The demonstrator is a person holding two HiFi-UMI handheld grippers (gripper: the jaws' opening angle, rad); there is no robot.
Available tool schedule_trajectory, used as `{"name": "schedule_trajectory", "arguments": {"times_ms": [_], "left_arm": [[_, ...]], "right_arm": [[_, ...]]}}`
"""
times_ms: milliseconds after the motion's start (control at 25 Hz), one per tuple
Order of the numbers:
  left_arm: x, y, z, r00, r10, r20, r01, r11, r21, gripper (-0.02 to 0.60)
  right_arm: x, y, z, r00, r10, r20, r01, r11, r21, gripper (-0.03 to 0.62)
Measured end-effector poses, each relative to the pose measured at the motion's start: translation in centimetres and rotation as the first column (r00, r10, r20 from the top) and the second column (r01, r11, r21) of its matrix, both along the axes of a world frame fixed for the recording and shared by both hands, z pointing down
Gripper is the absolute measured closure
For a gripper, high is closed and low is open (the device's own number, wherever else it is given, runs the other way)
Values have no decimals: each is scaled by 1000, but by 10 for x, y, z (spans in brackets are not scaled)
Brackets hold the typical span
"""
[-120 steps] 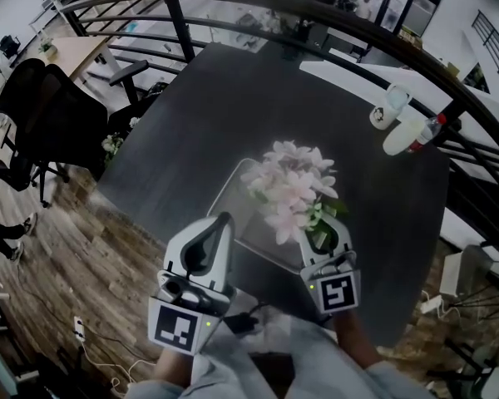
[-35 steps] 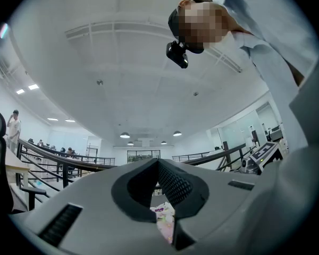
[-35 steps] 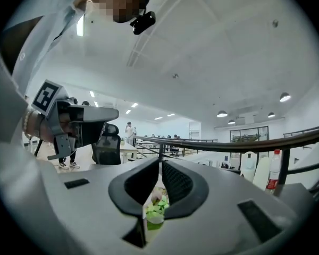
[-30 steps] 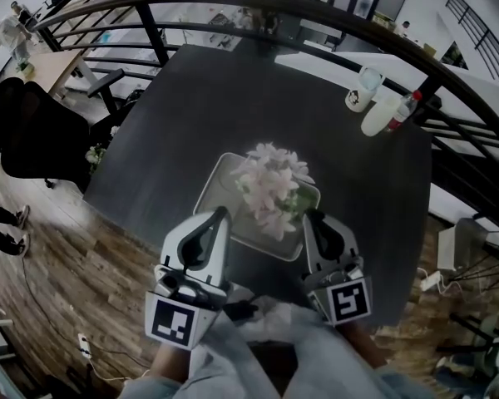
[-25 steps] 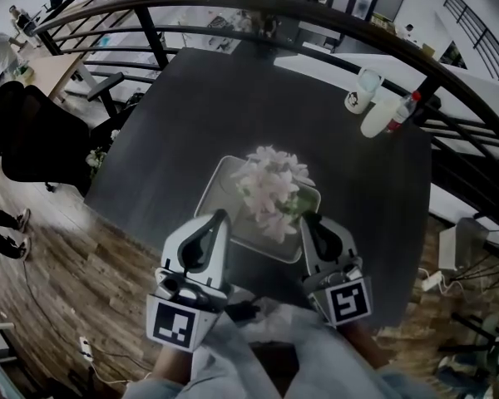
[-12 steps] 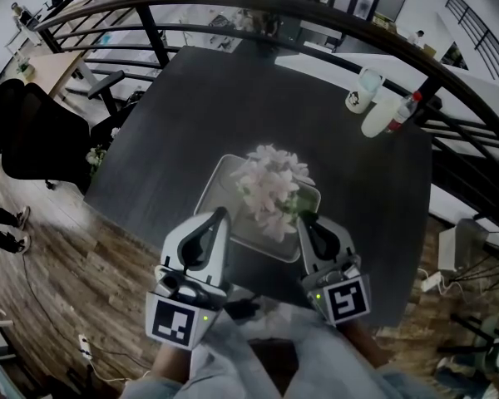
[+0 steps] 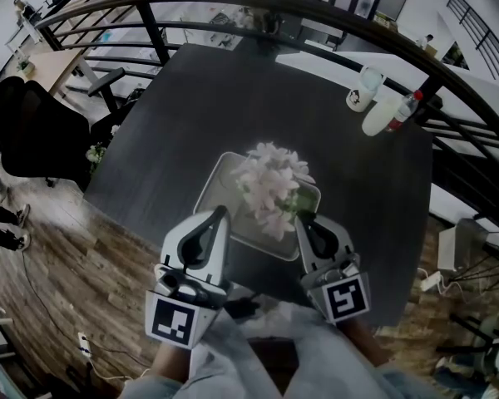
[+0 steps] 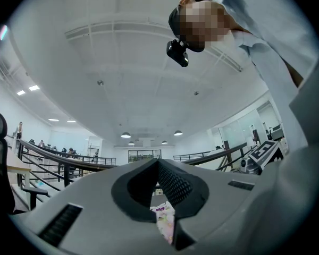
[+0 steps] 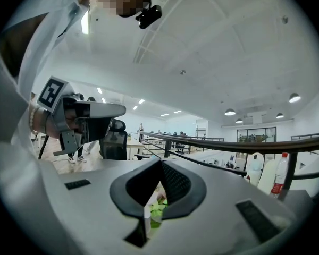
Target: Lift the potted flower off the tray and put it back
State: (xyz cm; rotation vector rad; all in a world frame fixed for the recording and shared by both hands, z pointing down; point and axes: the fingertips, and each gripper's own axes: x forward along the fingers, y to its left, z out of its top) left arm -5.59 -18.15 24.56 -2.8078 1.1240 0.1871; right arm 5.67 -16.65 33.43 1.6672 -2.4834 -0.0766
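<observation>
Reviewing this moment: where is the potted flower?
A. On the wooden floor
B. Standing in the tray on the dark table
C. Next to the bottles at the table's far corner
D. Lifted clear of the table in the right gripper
B: the head view shows the potted flower standing in the tray on the dark table, with the right gripper shut near it and holding nothing.

The potted flower (image 7: 271, 183) now looks smaller and stands inside the tray (image 7: 219, 193), on its right side. Before, it looked bigger and hung out over the tray's near edge. The right gripper (image 7: 303, 221) is not among the green leaves any more. It is back by the tray's near right corner, just beside the flower, and its two jaws are now pressed together, holding nothing.
</observation>
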Motion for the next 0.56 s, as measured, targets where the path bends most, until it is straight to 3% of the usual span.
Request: {"name": "schedule_trajectory", "arguments": {"times_ms": [560], "left_arm": [[1,3,1,1000,3,3,-3,1000,-6,581]], "right_arm": [[-4,3,5,1000,-20,-20,20,999,-27,595]]}}
